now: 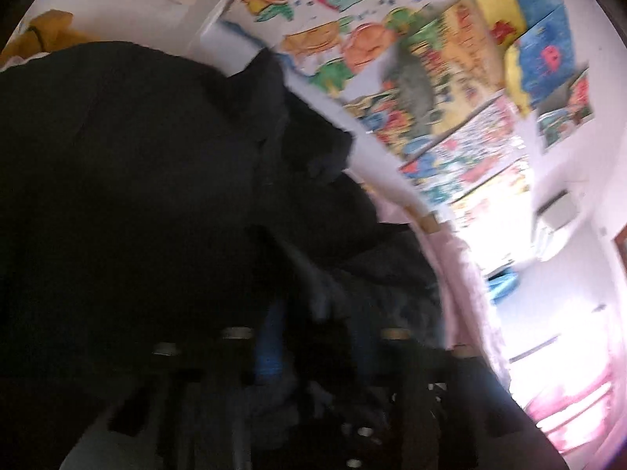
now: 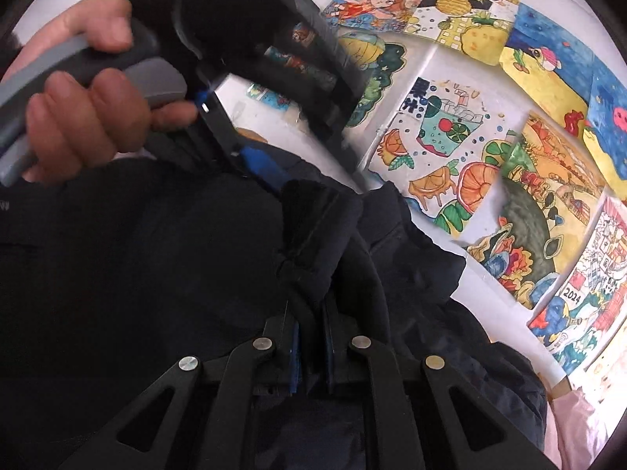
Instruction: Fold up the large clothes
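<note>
A dark navy padded jacket (image 2: 164, 258) fills most of both wrist views, lifted in front of a white wall (image 2: 298, 125) covered with children's paintings (image 2: 443, 149).

In the right wrist view, the right gripper (image 2: 311, 348) sits at six o'clock. Its jaws are drawn nearly together, clamped on a thick fold of the jacket, which bunches up between the blue pads and rises toward the centre of the frame. At ten o'clock, the person's left hand (image 2: 90, 113) squeezes the grey handle of the left gripper (image 2: 258, 172), whose blue-padded fingers (image 2: 262, 164) reach toward the centre and bite into the jacket's upper edge beside a dark fleecy collar piece (image 2: 313, 211).

The left wrist view is blurred and dim. The left gripper (image 1: 313, 356) is at six o'clock, its jaws close together with dark cloth packed between them, so it appears clamped on the jacket (image 1: 137, 196), which spreads from nine o'clock across the centre. A yellow cloth (image 1: 47, 35) shows at eleven o'clock, and a pale pink surface (image 1: 462, 282), probably bedding, curves past at four o'clock.

The step in hand looks like holding the jacket up by two points on its top edge before laying it flat for folding. To do it well, both grips should stay firm, since padded fabric is bulky and slippery and may creep out of narrow jaws. The two grippers should draw apart evenly until the edge between them is taut, keeping level with each other so the jacket hangs straight and does not twist.
</note>
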